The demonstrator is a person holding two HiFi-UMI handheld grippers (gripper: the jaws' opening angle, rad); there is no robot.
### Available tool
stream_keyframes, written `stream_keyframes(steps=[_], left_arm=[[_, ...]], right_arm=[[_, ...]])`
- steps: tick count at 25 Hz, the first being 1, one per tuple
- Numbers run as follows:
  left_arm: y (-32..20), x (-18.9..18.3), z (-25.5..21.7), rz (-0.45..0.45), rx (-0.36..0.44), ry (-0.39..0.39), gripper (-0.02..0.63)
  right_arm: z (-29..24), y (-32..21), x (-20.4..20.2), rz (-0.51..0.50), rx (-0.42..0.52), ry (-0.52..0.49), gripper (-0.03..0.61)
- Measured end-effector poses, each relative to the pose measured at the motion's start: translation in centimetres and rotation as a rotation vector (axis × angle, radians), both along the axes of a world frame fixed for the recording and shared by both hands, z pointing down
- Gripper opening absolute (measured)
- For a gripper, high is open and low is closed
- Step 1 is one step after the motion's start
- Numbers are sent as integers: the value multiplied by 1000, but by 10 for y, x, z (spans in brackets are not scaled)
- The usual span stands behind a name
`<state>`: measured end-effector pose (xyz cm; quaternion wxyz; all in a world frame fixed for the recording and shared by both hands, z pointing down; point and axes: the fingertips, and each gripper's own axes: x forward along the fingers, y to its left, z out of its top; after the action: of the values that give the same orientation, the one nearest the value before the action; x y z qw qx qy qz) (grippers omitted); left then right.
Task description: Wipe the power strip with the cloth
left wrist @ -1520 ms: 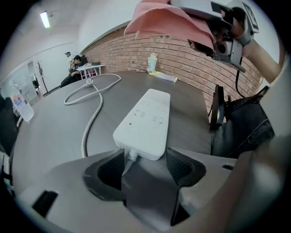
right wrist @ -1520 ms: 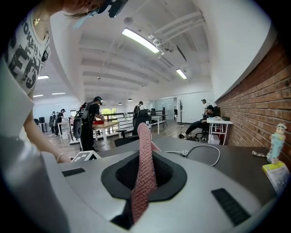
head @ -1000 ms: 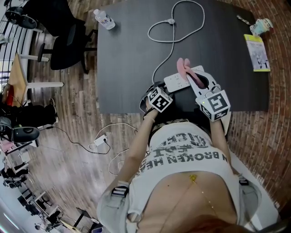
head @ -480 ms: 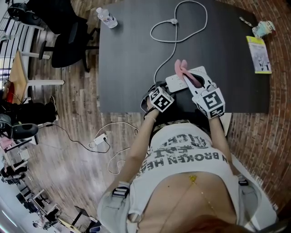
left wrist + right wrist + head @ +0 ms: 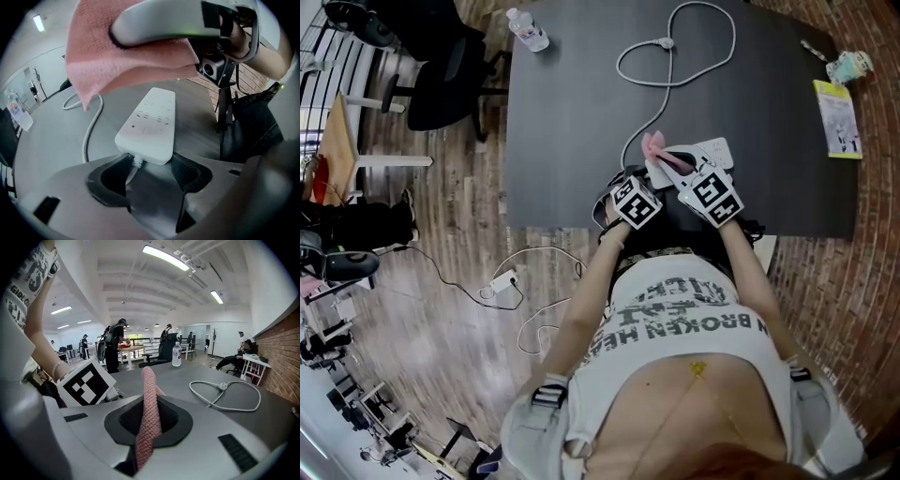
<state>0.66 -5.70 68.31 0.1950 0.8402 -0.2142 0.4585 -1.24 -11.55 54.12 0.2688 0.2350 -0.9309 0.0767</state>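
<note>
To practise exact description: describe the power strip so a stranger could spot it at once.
On the dark table, look at the near edge. The power strip lies there, one end between the jaws of the left gripper: a flat white block, unlike the pink cloth above it.

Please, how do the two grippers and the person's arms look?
The left gripper and right gripper have light grey shells and black jaw pads. Each carries a white cube with black square markers. The person wears a white T-shirt with dark lettering; forearms uncovered.

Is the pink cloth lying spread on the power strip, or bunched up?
Bunched: the right gripper pinches the cloth into a narrow fold over the power strip.
</note>
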Motion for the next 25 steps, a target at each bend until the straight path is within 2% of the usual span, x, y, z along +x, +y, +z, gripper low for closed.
stream_keyframes(steps=[7,15,25], left_arm=[[-1,-3,3,-5,9,-10,270],[-1,-4,3,-4,9,-8,270],[0,-2,4,-4,10,-7,270]], right_arm=[[49,6,-15,-61,-89,63,17],[92,12,-17,-89,-149,169,17],[99,16,-17,-111,-100,238,17]])
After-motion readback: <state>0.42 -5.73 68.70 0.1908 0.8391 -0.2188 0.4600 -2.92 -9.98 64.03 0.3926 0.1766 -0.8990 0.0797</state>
